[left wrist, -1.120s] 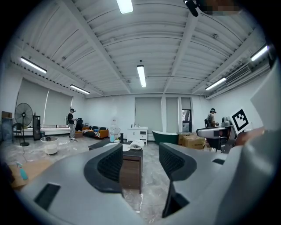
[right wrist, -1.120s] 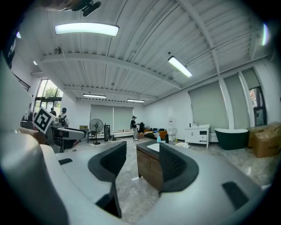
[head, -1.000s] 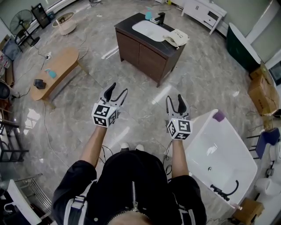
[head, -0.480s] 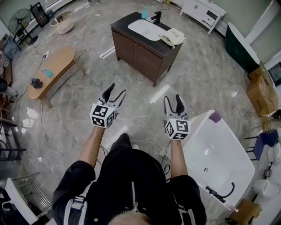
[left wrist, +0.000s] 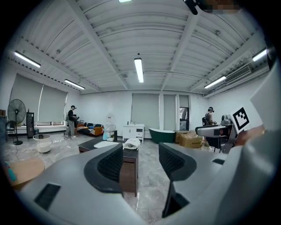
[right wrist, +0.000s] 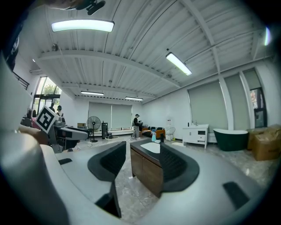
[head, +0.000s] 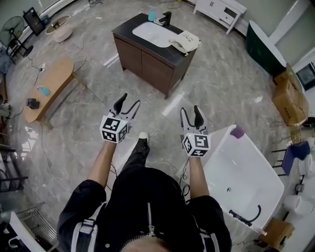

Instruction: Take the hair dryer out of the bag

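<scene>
A cream bag (head: 185,41) lies on the right end of a dark wooden vanity (head: 147,59) with a white sink, well ahead of me. No hair dryer shows. My left gripper (head: 127,103) and right gripper (head: 189,111) are held side by side in the air over the floor, far short of the vanity. Both are open with nothing between the jaws. In the left gripper view the bag (left wrist: 131,143) and the vanity (left wrist: 130,169) show between the jaws of the left gripper (left wrist: 140,151). The right gripper (right wrist: 142,154) frames the vanity (right wrist: 147,169).
A white bathtub (head: 256,184) stands close at my right. A low wooden table (head: 47,86) is at the left, with cables on the marble floor. A green tub (head: 263,47), cardboard boxes (head: 291,101) and a white cabinet (head: 219,10) lie farther back. People stand in the distance.
The person has stepped forward, one shoe now out in front. The vanity has shifted up and left in the head view. Both grippers stayed open and level.
</scene>
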Demonstrator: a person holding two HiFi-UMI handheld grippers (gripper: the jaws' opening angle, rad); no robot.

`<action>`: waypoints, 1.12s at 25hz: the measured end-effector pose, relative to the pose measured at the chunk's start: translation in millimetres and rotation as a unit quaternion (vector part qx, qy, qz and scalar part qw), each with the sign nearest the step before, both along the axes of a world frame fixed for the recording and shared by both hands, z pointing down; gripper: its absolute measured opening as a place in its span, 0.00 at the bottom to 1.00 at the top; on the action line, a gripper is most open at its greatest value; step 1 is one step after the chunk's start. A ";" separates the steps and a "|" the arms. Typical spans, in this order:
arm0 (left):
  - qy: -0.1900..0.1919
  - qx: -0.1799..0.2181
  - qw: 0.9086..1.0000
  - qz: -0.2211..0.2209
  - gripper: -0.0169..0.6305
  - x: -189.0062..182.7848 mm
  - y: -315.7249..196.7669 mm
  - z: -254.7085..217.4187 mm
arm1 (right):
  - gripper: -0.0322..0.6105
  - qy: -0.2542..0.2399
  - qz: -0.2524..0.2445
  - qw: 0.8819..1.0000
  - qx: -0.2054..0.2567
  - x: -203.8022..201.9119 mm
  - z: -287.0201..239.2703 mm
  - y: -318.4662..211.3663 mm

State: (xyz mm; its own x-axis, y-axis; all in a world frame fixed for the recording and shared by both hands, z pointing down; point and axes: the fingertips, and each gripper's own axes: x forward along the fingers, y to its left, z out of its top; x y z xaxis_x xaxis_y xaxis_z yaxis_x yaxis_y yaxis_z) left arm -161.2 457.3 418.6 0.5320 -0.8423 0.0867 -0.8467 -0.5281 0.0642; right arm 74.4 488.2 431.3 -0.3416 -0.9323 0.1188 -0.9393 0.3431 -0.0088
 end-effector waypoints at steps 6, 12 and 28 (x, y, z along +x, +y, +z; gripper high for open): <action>-0.012 0.005 1.000 0.016 0.43 4.1 -68.3 -2.8 | 0.42 0.002 0.010 1.000 -0.009 -1.0 1.9 -62.4; -0.017 0.000 0.999 0.033 0.43 0.9 -145.8 0.8 | 0.42 0.005 0.019 1.000 -0.017 -11.2 1.6 -133.5; -0.018 -0.007 0.998 0.060 0.43 -0.3 -276.5 2.6 | 0.42 0.003 0.034 0.999 -0.030 -23.5 4.4 -258.1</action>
